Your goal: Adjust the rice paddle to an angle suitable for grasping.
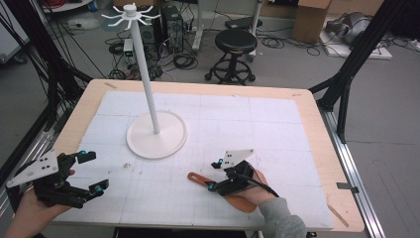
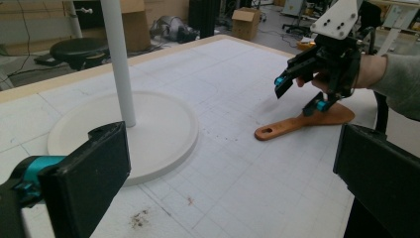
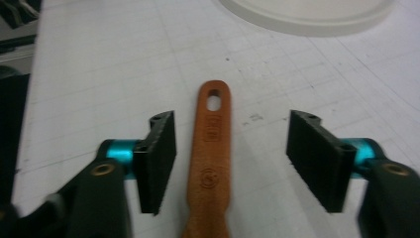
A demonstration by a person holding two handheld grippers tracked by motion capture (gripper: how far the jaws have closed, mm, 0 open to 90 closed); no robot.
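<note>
The wooden spatula (image 3: 212,158) lies flat on the desk (image 1: 208,198) near the white stand (image 1: 156,134), its handle between the 2 wide-open jaws of the right hand-held gripper (image 3: 230,158), which touch nothing. To grip well, centre the handle, lower squarely, then close. The left hand-held gripper (image 1: 91,173) hangs open and empty.

An orange-brown wooden spatula (image 3: 212,148) lies on a white gridded mat (image 1: 277,129) beside a white stand (image 1: 157,134).
</note>
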